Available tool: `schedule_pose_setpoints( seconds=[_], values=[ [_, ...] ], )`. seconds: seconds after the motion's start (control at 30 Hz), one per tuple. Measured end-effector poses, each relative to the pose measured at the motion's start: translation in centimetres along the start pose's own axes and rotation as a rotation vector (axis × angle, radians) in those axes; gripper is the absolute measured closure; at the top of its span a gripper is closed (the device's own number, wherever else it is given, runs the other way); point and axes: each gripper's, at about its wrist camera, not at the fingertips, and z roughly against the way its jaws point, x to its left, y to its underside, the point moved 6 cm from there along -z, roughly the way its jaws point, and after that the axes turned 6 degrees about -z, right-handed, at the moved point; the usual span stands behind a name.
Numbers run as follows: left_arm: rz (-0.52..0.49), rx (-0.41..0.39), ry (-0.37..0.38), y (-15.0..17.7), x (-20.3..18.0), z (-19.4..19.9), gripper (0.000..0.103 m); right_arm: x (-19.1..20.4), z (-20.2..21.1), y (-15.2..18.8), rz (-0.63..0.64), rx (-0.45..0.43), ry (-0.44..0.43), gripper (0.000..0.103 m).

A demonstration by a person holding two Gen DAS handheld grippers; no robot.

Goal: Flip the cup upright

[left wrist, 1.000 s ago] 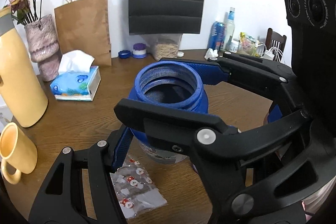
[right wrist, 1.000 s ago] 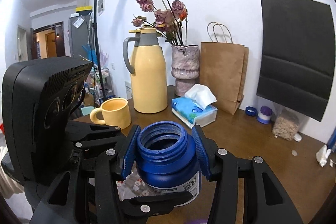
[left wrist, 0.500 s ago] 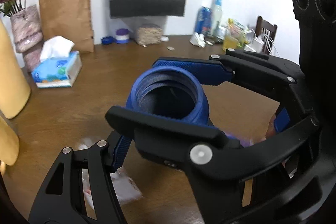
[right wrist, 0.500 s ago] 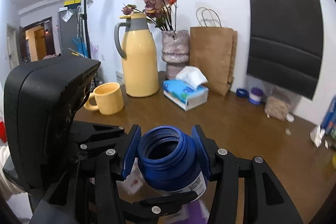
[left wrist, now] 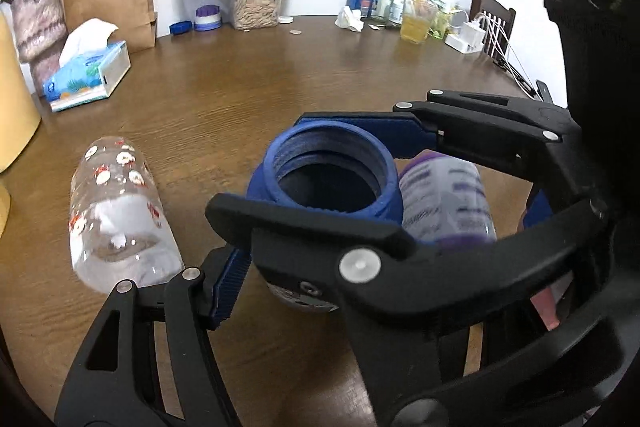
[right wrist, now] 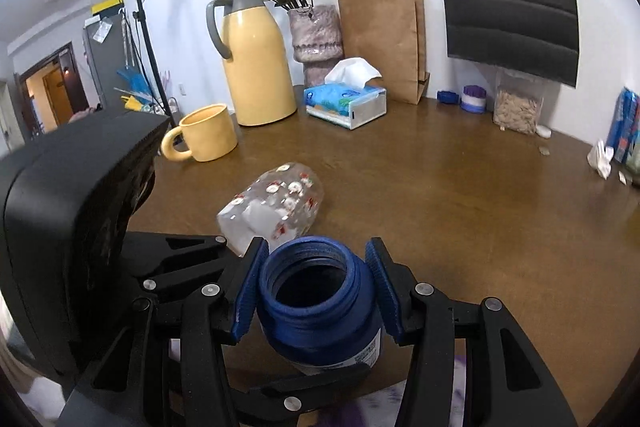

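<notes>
A blue wide-mouth jar [left wrist: 326, 187] stands upright with its opening up, held above the brown table. Both grippers hold it. My left gripper [left wrist: 316, 211] is shut on it, and my right gripper [right wrist: 316, 291] is shut on it from the other side [right wrist: 316, 307]. A clear cup with red and white prints [left wrist: 116, 219] lies on its side on the table, left of the jar; it also shows in the right wrist view [right wrist: 276, 207]. A purple-capped white bottle [left wrist: 448, 203] lies right beside the jar.
A yellow mug [right wrist: 204, 139], yellow thermos [right wrist: 256, 55], flower vase [right wrist: 316, 39], tissue box [right wrist: 346, 101] and paper bag [right wrist: 380, 39] stand at the table's far side. Bottles, a glass and a charger [left wrist: 468, 35] crowd the far right.
Both grippers have carried the blue jar back and to the right, away from the clear cup. The clear cup and the purple-capped bottle have come into view.
</notes>
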Motion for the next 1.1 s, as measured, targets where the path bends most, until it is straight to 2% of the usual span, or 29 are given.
schedule_pose_setpoints(
  seconds=[0.1,0.17,0.37,0.57,0.7,1.1],
  values=[
    [0.008,-0.019,0.024,0.6,-0.3,0.7,0.037,0.6,0.8,1.1,-0.013,-0.008,-0.029,0.048],
    [0.008,-0.024,0.02,1.2,-0.4,1.0,0.029,1.1,1.4,1.6,-0.009,-0.014,-0.03,0.048],
    [-0.004,-0.042,0.019,3.1,-0.6,2.2,0.016,1.9,2.3,2.4,-0.001,-0.013,-0.032,0.048],
    [0.002,-0.053,0.003,4.7,-0.5,3.4,0.012,2.4,2.8,2.7,0.011,-0.016,-0.012,0.047],
    [0.029,-0.054,-0.014,4.9,0.1,3.9,0.012,2.8,3.2,3.0,0.023,-0.017,0.005,0.022],
    [0.089,-0.102,-0.087,6.1,0.5,8.1,0.012,3.4,7.9,4.4,0.032,-0.067,0.062,0.021]
  ],
)
